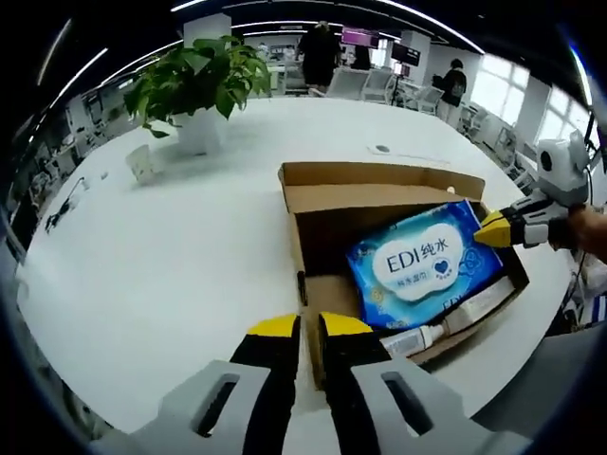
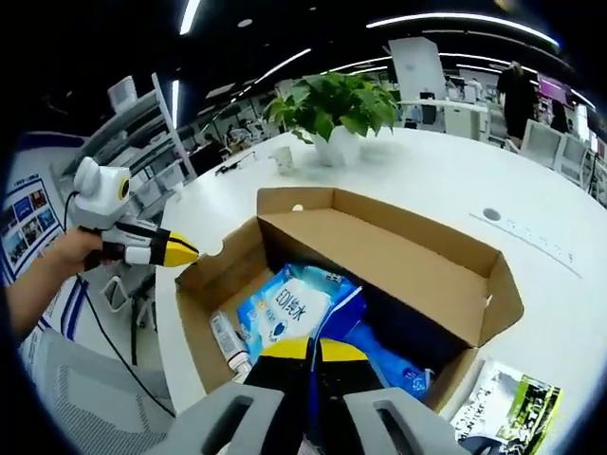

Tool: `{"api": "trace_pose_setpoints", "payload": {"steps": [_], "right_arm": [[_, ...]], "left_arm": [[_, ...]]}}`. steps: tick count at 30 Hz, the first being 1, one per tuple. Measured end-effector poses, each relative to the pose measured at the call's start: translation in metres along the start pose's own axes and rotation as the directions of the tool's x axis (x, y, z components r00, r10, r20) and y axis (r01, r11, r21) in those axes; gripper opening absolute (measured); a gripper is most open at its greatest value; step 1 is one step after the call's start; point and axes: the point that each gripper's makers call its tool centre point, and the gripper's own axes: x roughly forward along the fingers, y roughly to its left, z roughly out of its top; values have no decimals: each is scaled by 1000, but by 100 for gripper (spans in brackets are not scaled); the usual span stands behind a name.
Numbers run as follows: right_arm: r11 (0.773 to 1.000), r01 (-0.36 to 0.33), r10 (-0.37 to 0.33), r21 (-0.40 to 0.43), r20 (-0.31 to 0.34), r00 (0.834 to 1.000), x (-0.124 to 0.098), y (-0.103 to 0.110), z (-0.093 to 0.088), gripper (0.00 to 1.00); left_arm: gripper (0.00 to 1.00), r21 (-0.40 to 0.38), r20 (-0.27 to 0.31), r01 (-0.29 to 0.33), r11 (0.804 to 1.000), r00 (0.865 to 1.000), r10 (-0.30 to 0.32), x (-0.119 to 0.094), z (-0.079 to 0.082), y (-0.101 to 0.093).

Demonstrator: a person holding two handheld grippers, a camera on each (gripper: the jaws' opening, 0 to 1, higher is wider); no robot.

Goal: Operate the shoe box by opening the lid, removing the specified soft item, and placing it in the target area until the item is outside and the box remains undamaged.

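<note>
Two hand-held grippers meet at an open cardboard shoe box point(image 1: 398, 204) that stands on a white round table point(image 1: 190, 246), near the table's edge closest to the person. The box lid is folded back and upright on the far side in the right gripper view. Inside lies a blue pack of wet wipes point(image 1: 425, 261), the soft item, with a small white tube point(image 1: 417, 336) beside it along the box wall.

Seen from the left gripper view, the left hand-held gripper point(image 1: 310, 327) has its yellow-tipped jaws narrow, nearly together, at the near corner of the box; whether they pinch the cardboard I cannot tell. The right hand-held gripper point(image 1: 495, 230) reaches in from the opposite side, its tip touching the pack's far corner.

From the right gripper view, the right hand-held gripper point(image 2: 308, 349) has its jaws close together over the wipes pack point(image 2: 296, 308). A potted plant point(image 2: 334, 112) stands well apart toward the far edge. A printed leaflet point(image 2: 503, 403) lies on the table just beside the box.
</note>
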Motion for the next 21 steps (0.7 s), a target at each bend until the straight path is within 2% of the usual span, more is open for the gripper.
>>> {"api": "trace_pose_setpoints", "payload": {"steps": [2, 5, 7, 8, 10, 11, 16, 21], "right_arm": [[1000, 1, -1, 3, 3, 1000, 0, 0, 0, 0], [1000, 2, -2, 5, 3, 1000, 0, 0, -1, 0], [1000, 3, -3, 8, 3, 1000, 0, -1, -1, 0], [1000, 4, -4, 10, 3, 1000, 0, -1, -1, 0], [1000, 5, -5, 14, 3, 1000, 0, -1, -1, 0], [1000, 6, -6, 17, 4, 1000, 0, -1, -1, 0], [1000, 6, -6, 26, 3, 1000, 0, -3, -2, 0], [999, 9, -9, 34, 3, 1000, 1, -5, -3, 0]], "left_arm": [[9, 22, 13, 19, 1000, 1000, -20, 1, 9, -9], [10, 46, 10, 53, 998, 999, -53, 9, 14, -23], [12, 61, -32, 93, 994, 995, -91, 19, 8, -34], [14, 69, -79, 117, 991, 991, -111, 25, -1, -40], [16, 75, -92, 125, 989, 989, -118, 36, -6, -45], [17, 74, -135, 137, 988, 983, -126, 40, -14, -49], [18, 78, -174, 151, 985, 975, -136, 59, -25, -57], [21, 77, -215, 149, 986, 968, -129, 72, -33, -58]]}}
